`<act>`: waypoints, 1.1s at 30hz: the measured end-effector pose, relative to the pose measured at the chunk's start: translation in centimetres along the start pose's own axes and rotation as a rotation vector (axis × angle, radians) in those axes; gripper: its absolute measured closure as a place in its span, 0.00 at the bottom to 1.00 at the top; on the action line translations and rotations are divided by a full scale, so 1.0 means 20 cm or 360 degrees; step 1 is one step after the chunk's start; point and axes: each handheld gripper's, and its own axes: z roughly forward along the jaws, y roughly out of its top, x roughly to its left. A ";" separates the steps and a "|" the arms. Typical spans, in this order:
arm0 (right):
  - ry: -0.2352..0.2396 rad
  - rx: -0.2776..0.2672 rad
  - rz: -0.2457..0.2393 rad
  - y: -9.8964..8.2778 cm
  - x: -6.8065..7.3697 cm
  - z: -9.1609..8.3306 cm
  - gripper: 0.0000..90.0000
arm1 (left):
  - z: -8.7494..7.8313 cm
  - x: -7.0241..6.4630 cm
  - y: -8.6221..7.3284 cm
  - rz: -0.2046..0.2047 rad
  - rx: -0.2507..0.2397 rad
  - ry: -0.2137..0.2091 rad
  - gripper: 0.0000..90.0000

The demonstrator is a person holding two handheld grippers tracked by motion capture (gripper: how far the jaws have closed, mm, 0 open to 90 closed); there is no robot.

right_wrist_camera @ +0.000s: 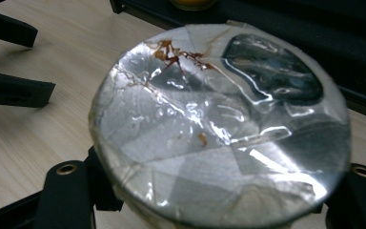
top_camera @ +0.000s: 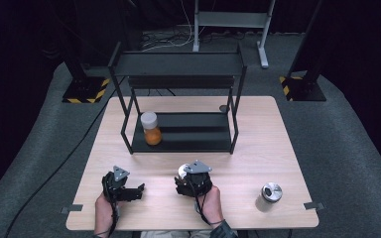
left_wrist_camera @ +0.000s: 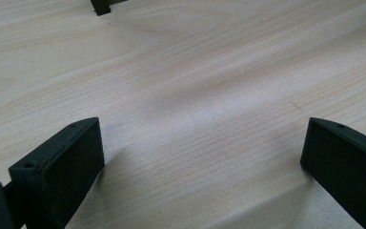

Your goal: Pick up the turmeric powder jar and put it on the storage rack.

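Seen from the high view: right gripper [top_camera: 191,179] at the near middle of the table [top_camera: 263,144], clamped on a jar [top_camera: 183,171] with a taped, shiny lid. Left gripper [top_camera: 138,190] just to its left, low over the wood, jaws apart. Further back, a black shelf [top_camera: 178,64] with an orange-filled jar [top_camera: 151,128] on its bottom level; a third jar [top_camera: 270,195] near the right edge.

From the left gripper view: both jaws spread wide over bare wood, nothing between them.

From the right gripper view: taped lid [right_wrist_camera: 219,124] up close, pinched between the jaws; brown smears on the tape; left gripper [right_wrist_camera: 16,59] beyond at upper left, released.
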 end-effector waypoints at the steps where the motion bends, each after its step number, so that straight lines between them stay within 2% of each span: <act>1: -0.0003 -0.0003 -0.0001 0.00 0.00 0.00 0.34 | 0.00 0.00 0.00 0.0000 0.0000 0.0000 0.00; 33: -0.0059 0.0022 -0.0013 0.08 -0.09 -0.02 0.34 | 0.00 0.00 0.00 0.0007 -0.0001 0.0003 0.01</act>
